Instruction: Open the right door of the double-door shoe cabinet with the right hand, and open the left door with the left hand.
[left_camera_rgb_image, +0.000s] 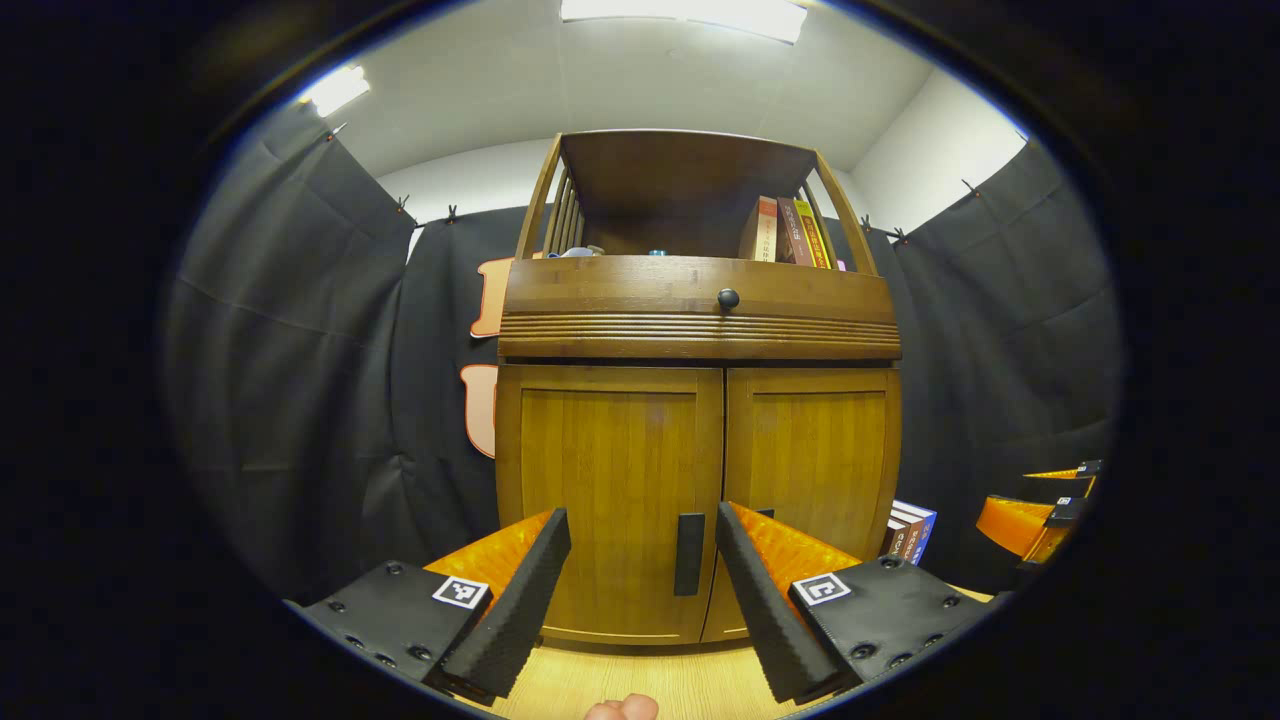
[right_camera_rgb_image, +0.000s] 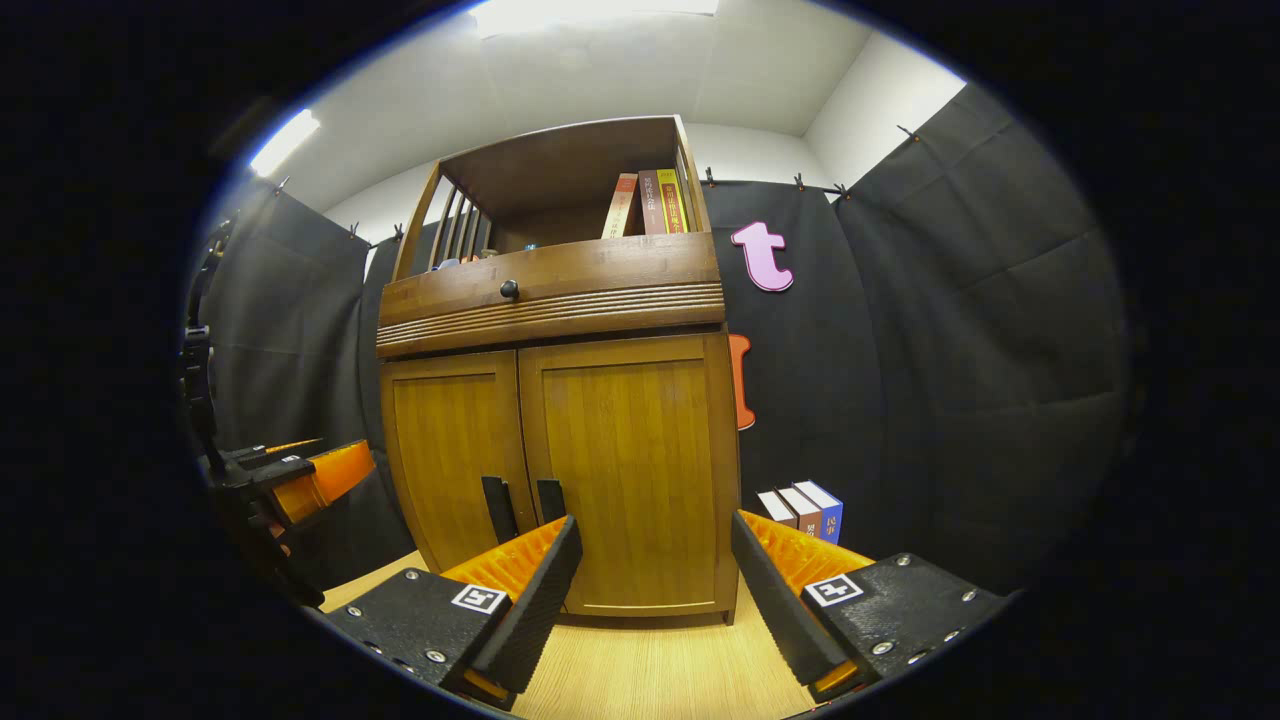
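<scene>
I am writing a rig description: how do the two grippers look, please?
Each gripper, left gripper and right gripper, has two long wedge-shaped fingers with ribbed inner faces, bolted to flat black plates. Every plate carries a small square black-and-white marker. No cables or sleeves are visible.

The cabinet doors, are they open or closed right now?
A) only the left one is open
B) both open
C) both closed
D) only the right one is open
C: the left door and the right door of the cabinet both sit flat and closed, meeting in the middle, and no tool touches a handle yet.
</scene>
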